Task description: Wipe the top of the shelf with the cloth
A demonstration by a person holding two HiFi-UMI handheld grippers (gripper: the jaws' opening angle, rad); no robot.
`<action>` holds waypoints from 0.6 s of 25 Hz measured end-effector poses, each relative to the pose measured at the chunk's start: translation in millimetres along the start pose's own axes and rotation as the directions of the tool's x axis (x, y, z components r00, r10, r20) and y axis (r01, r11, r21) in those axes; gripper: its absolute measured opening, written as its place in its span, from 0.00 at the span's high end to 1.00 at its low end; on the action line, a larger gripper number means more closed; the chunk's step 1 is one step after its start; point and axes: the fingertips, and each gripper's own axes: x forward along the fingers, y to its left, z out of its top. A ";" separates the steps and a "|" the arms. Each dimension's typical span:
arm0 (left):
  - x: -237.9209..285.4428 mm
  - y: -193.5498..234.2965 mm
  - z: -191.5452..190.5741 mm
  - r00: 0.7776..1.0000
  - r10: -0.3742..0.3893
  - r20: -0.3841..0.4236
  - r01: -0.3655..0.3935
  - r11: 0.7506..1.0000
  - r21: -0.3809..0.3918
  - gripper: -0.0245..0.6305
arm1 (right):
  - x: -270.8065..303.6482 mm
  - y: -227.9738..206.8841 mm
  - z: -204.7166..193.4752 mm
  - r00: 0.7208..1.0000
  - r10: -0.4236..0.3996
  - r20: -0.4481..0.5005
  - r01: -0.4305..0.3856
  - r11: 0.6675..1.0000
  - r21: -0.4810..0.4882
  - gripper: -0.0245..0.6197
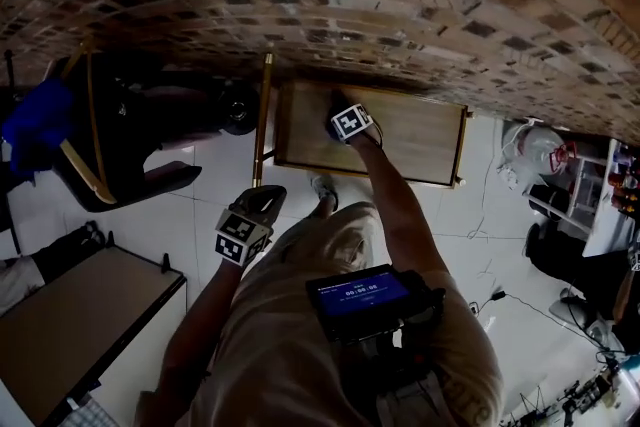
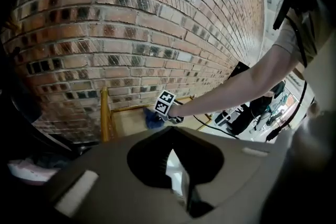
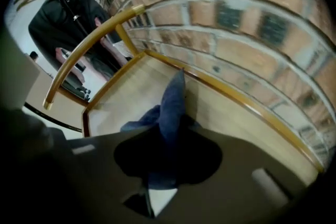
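Wiping looks to be under way, I'd judge: my right gripper (image 1: pixel 340 107) is clamped tight on the blue cloth (image 3: pixel 170 105), which trails ahead of its jaws across the shelf top (image 3: pixel 123 99), close under the back rail (image 3: pixel 247 99). How much is already clean I cannot see; the long stretch to this gripper's right seems left. That arm reaches forward, pointing steeply down. My left gripper (image 1: pixel 252 220) hangs short of the shelf, jaws apparently together on nothing, though its view is murky.

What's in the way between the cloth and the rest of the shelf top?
Nothing visible. The right tongs are shut on the blue cloth, which rests on the shelf top near the brick wall. The remaining wood is bare, with only the yellow rail along its edges.
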 end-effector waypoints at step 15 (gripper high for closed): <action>62.2 -67.8 21.6 0.999 -0.037 -0.025 0.038 0.998 0.043 0.96 | -109.3 -187.1 -189.2 0.975 -0.186 -0.119 0.208 0.953 0.219 0.84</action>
